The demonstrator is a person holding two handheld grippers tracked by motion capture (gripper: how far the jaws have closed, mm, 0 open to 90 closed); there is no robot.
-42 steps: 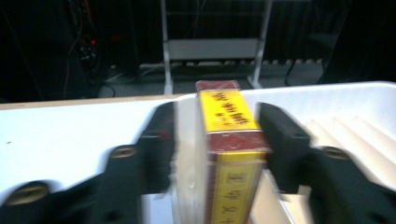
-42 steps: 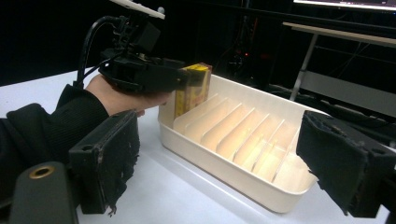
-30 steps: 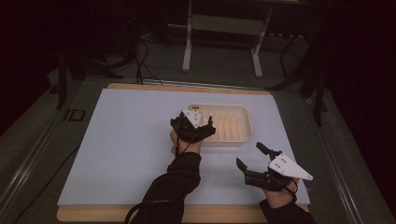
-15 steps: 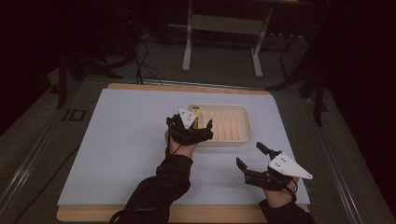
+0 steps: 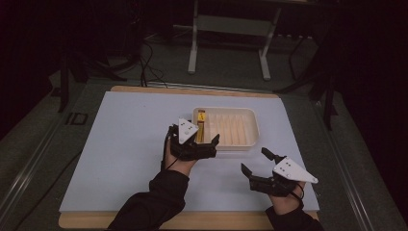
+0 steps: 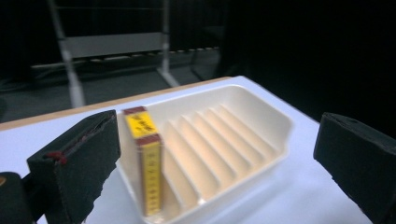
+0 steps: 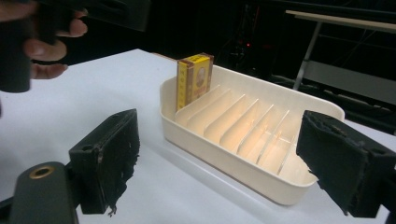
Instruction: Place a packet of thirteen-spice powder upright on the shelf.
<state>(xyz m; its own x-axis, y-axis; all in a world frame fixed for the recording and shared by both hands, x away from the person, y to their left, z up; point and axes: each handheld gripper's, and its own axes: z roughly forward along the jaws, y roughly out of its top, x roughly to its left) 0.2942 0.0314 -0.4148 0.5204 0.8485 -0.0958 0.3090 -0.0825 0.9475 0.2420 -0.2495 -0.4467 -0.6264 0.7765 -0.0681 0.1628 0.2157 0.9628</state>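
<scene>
Yellow box (image 6: 145,163) upright on edge in tray's (image 6: 261,140) end slot, left gripper (image 5: 208,144) empty, wide apart.

The yellow box (image 5: 201,126) blocks the tray's (image 5: 250,142) leftmost slot; the other slots stand open, and counter (image 5: 120,144) around lies bare.

one cream ribbed tray (image 5: 250,126) sits on one pale blue mat (image 5: 125,144), with one yellow box (image 5: 201,126) standing upright in the tray's end slot. two hand-held grippers are at the table: the left gripper (image 5: 204,144) and the right gripper (image 5: 254,161), each with two black jaws.
</scene>
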